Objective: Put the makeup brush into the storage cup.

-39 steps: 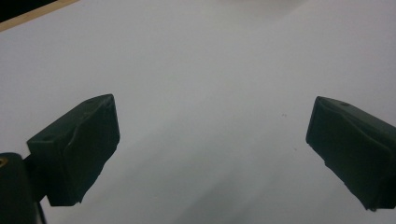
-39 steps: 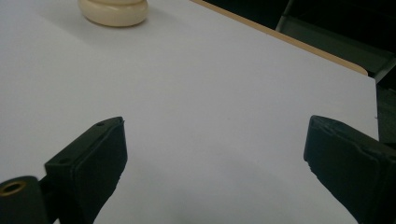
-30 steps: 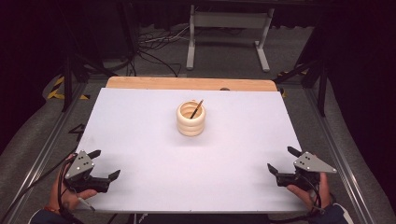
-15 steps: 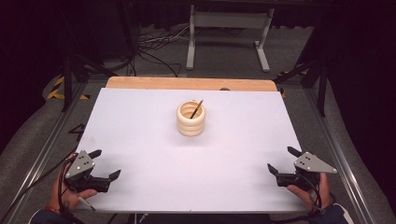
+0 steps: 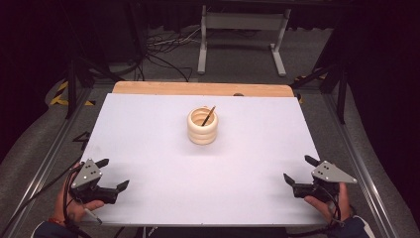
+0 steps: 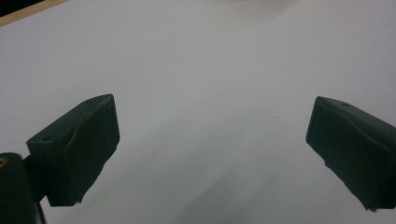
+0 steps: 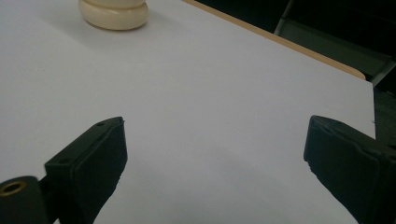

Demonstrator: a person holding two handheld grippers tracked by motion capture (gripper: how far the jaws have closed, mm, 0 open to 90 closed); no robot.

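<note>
A cream ribbed holder (image 5: 202,126) made of stacked rings stands near the middle of the white table top (image 5: 148,134), with a thin dark stick (image 5: 208,116) leaning inside it. Its base appears at the top left of the right gripper view (image 7: 114,14). My left gripper (image 5: 113,174) rests at the near left corner, open, with nothing between its jaws (image 6: 210,144). At the near right corner my right gripper (image 5: 300,169) is open too and holds nothing (image 7: 215,158). Both are far from the holder.
A wooden strip (image 5: 198,89) runs along the table's far edge. Beyond it stand a metal frame (image 5: 242,29) and cables on the floor (image 5: 163,49). Metal rails (image 5: 356,148) border both table sides.
</note>
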